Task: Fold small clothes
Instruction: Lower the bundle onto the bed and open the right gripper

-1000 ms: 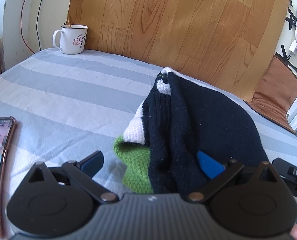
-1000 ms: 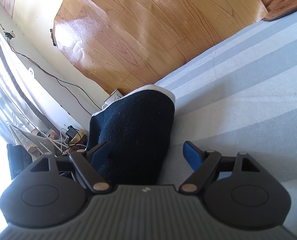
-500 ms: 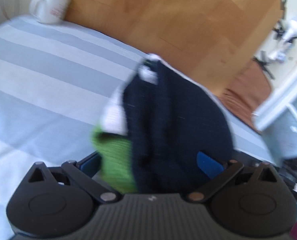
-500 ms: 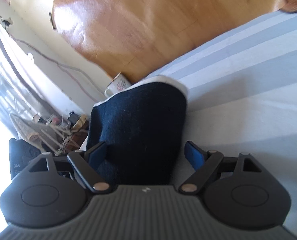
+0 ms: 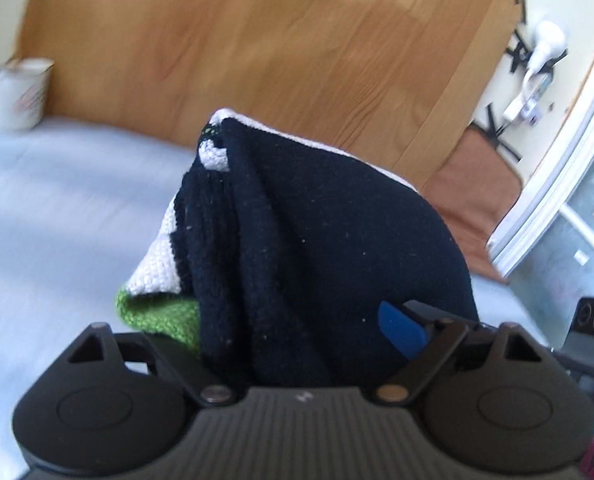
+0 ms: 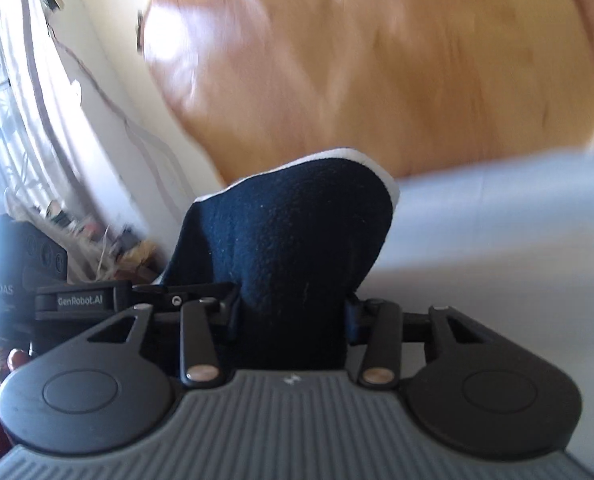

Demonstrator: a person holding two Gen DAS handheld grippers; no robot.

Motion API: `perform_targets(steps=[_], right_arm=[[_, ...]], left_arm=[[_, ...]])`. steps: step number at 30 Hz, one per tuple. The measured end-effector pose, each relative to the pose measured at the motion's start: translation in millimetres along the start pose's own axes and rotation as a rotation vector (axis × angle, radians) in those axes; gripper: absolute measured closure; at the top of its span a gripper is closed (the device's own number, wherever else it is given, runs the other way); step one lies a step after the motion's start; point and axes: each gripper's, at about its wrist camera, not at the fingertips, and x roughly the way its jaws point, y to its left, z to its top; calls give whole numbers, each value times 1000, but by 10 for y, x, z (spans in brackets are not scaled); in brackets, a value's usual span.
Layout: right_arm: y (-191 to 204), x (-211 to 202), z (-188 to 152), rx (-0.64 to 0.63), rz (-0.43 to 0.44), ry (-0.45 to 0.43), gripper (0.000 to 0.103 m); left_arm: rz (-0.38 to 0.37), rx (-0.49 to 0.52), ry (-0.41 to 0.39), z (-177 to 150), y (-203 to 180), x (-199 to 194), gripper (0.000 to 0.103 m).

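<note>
**Knitted garment held up between both grippers**

We see a small knitted garment [image 5: 321, 248], mostly navy with a white edge band and a green patch at its lower left, bunched and raised above the striped bedsheet [image 5: 57, 216]. In the left wrist view it fills the middle of the frame, its folds running down into the left gripper [image 5: 293, 332]. In the right wrist view the same navy knit [image 6: 293, 248] stands up from between the right gripper [image 6: 293, 320] fingers, its white trim along the top edge.

Our right gripper has just been closing, and its two fingers now press the navy fabric from both sides, so it is clamped on the garment. Our left gripper has just narrowed a little but stands wide: the blue pad [image 5: 401, 332] on the right lies against the cloth, while the left finger is hidden behind the green and navy folds, so we cannot tell whether it pinches the garment.

Beyond the garment, a wooden headboard [image 5: 277, 52] rises at the far side of the bed. A white enamel mug [image 5: 19, 94] stands at the far left on the sheet, blurred. To the right, a brown cushion [image 5: 477, 196] leans near a white door frame [image 5: 569, 152]. In the right wrist view, the left gripper's dark body [image 6: 81, 300] shows at the left edge.
</note>
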Motion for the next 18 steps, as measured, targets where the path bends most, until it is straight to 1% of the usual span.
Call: perform_targets(steps=[2,4,6,8,11,13,14,15,18], right_arm=[[-162,62,183,-24,-35,-46,55],[-368,171,346,-45,-81,-73,55],[-622,289,455,-47,-120,-73,55],[-889,454,510,-15,-157,-49,55],[-1241,693,474,49,-214,6,55],[-1346,764,458,82,-259,51,52],[-1376,751,459,90,-254,49,49],[-1401,733,453,101,-247,45,43],[-1382,691,432,87,-282,26,35]], left_arm=[[-2,46,-29,256,-141,212,15],[4,77,-41,486,-255,507,15],[16,96,-36,655,-320,839,15],[31,88,-8,752,-329,1190,15],[78,74,39,795,-305,1649,19],[116,88,59,761,-296,1846,21],[123,102,47,727,-299,1883,20],[126,115,27,691,-304,1885,17],[164,137,3,611,-349,1851,9]])
